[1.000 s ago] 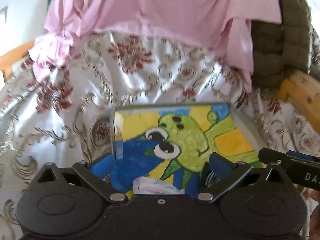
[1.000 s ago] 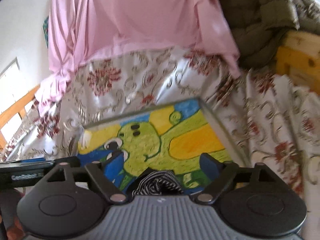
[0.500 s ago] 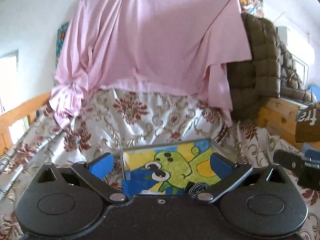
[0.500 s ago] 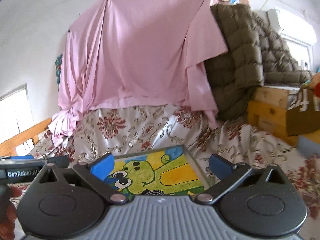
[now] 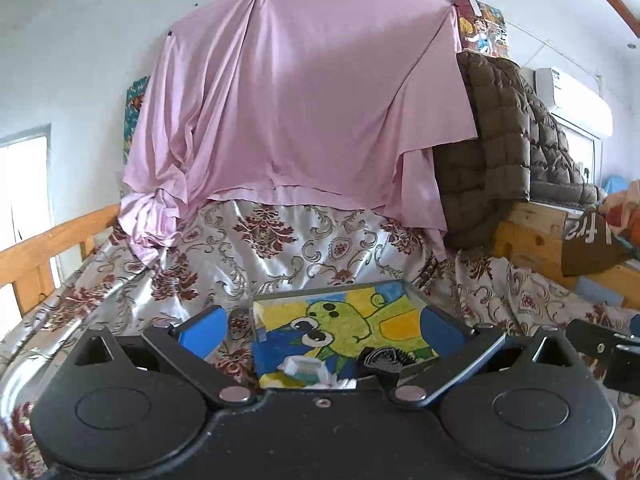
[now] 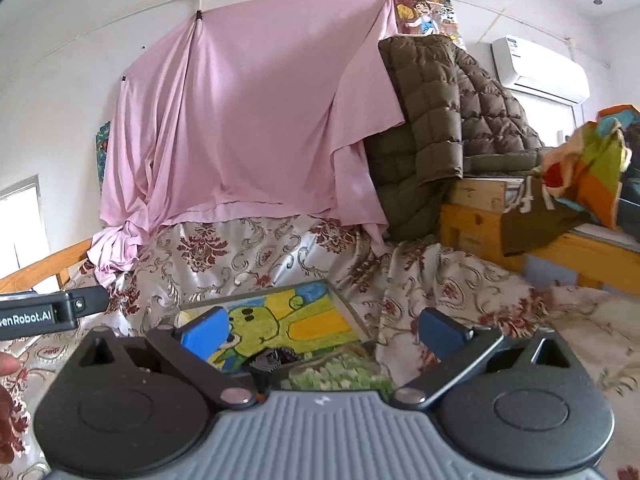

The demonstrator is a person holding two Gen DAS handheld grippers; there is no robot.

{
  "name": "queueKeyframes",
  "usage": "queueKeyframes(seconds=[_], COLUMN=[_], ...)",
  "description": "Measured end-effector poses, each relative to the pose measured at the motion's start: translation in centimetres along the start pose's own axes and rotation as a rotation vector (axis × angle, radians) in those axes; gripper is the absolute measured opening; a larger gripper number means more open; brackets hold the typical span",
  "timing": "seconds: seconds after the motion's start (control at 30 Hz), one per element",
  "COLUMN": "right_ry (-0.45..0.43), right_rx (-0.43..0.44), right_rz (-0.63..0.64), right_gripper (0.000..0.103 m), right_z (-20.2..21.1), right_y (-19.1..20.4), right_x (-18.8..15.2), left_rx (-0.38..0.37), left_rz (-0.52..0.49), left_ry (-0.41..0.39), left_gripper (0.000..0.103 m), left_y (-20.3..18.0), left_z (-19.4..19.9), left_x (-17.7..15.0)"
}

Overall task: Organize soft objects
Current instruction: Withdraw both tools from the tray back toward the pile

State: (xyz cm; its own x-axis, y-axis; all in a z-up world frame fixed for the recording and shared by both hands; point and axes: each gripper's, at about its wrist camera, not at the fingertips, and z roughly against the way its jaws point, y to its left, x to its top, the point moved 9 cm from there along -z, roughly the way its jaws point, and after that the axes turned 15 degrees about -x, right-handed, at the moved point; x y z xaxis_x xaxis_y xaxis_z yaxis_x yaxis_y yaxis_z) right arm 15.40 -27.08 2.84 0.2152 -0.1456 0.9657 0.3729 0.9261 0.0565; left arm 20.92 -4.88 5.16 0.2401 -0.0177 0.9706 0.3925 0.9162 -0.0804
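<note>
A shallow tray (image 5: 332, 294) with a painted green cartoon figure lies on the floral bedspread; it also shows in the right wrist view (image 6: 340, 304). A white folded sock (image 5: 306, 370) and a black-and-white striped sock (image 5: 384, 360) lie at its near end; the striped sock also shows in the right wrist view (image 6: 276, 358). My left gripper (image 5: 320, 330) is open and empty, raised behind the tray. My right gripper (image 6: 318, 330) is open and empty, also raised, beside the left gripper (image 6: 52, 312).
A floral satin bedspread (image 5: 280, 248) covers the bed. A pink sheet (image 5: 304, 112) hangs behind. A brown quilted jacket (image 6: 440, 128) lies over a wooden frame (image 6: 480, 216). A colourful cloth (image 6: 584, 160) lies at right. A wooden rail (image 5: 48, 240) is at left.
Both grippers have pulled up and back from the tray, which now looks smaller and lower. The white and striped socks stay lying in the tray.
</note>
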Motion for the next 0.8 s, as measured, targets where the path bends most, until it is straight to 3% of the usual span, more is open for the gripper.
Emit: queueKeyframes(seconds=[0.37,0.8], right_ry=[0.113,0.212], right_rx=[0.008,-0.035], right_rz=[-0.028,-0.017], right_gripper=[0.103,0.103], right_z=[4.1,6.2], right_y=[-1.3,-2.3], right_x=[-3.1,-6.2], left_rx=[-0.026,-0.051], left_rz=[0.013,0.037], left_ry=[0.024,0.118], left_gripper=[0.102,0.102], left_y=[-1.0,-1.9], left_z=[4.8,6.8], left_x=[-3.7,-8.8])
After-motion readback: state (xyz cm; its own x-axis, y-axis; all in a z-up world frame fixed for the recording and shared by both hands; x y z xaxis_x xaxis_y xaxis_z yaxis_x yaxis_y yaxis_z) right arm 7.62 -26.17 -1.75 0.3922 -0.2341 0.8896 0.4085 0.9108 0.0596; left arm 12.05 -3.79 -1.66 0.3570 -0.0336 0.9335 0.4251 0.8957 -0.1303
